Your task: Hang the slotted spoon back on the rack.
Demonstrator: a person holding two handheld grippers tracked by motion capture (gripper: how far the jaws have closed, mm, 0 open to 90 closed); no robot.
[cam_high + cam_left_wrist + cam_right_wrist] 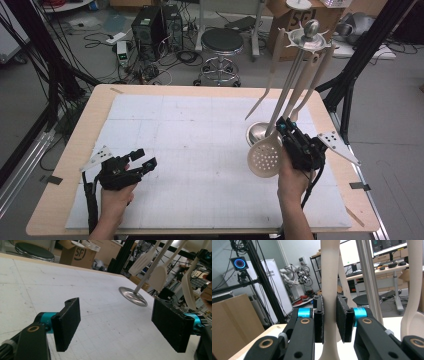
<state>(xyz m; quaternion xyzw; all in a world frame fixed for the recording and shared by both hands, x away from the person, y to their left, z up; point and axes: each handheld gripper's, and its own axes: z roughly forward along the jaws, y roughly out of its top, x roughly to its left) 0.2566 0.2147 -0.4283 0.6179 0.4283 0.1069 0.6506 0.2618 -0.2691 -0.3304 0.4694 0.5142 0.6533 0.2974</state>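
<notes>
Metal rack (pixel 311 35) holds cream utensils; skimmer (pixel 264 157) gripped.

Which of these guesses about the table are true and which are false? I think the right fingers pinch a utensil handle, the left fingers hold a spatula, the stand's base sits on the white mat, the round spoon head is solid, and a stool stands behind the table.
1. The right gripper pinches the slotted spoon by its handle. True.
2. The left gripper holds a spatula. False: its fingers stand wide apart with nothing between them.
3. The utensil stand has its round metal base on the white mat. True.
4. The spoon's round head is solid. False: it is full of small holes.
5. A round stool stands on the floor beyond the table. True.
</notes>
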